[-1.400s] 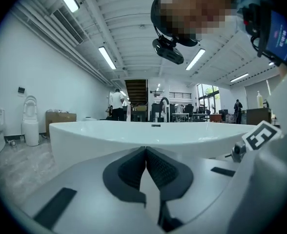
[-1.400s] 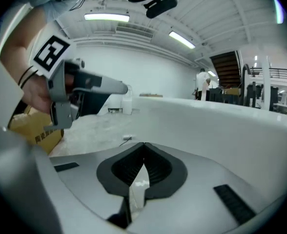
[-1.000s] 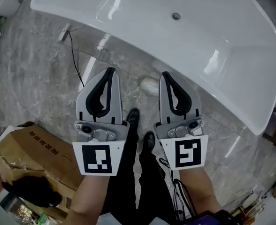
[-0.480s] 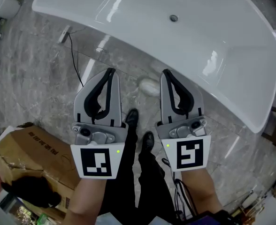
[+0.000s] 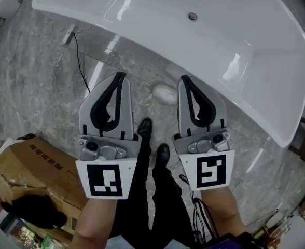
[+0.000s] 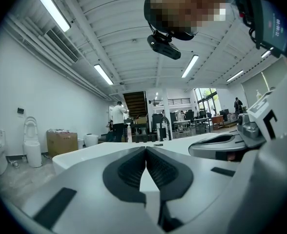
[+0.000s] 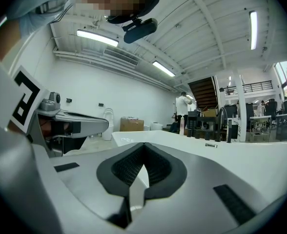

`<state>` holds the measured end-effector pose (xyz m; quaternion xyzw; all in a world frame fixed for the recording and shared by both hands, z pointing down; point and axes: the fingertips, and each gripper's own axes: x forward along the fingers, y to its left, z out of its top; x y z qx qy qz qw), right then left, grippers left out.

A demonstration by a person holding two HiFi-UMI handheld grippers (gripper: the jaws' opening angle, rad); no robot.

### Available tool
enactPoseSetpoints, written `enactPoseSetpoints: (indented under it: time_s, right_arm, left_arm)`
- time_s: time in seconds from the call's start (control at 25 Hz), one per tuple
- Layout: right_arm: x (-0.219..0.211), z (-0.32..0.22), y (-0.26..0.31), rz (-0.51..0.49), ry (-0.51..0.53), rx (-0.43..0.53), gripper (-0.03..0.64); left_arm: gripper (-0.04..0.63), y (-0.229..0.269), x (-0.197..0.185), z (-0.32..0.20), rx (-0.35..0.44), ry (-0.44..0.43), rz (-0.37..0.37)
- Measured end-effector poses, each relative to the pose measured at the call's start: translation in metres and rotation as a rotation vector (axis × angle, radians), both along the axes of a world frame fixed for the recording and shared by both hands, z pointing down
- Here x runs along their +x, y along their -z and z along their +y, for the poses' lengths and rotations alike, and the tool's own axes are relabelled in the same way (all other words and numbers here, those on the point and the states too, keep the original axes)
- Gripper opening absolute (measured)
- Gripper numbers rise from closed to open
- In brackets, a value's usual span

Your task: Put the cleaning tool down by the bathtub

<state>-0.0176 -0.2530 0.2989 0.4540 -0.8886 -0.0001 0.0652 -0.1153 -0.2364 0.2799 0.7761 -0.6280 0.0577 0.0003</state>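
The white bathtub (image 5: 204, 35) fills the top of the head view, and its rim (image 6: 85, 152) lies ahead in both gripper views. A pale oval thing (image 5: 165, 93), perhaps the cleaning tool, lies on the marble floor against the tub's side. My left gripper (image 5: 120, 77) and right gripper (image 5: 185, 80) are held side by side above the floor, pointing at the tub. Both are shut with nothing between the jaws; the tips meet in the left gripper view (image 6: 146, 147) and the right gripper view (image 7: 144, 144). The oval thing sits between and just beyond the two tips.
A torn cardboard box (image 5: 33, 165) stands at the lower left. A black cable (image 5: 82, 66) runs from a small white fitting (image 5: 69, 35) by the tub. The person's black shoes (image 5: 144, 128) stand below the grippers. Toilets (image 6: 30, 145) and people show far off.
The left gripper has drifted slightly left and down in the head view. Both grippers stay shut and empty.
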Motion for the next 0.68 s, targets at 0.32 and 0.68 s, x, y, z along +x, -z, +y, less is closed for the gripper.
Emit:
enactPoseSetpoints:
  time_s: [0.32, 0.68]
  right_arm:
    - [-0.003, -0.002, -0.007, -0.001, -0.002, -0.009, 0.012]
    - [-0.010, -0.007, -0.013, -0.003, -0.004, -0.011, 0.012]
  left_arm:
    - [0.017, -0.005, -0.003, -0.005, -0.003, -0.004, 0.001]
    - [0.017, -0.010, -0.010, -0.011, 0.001, -0.006, 0.000]
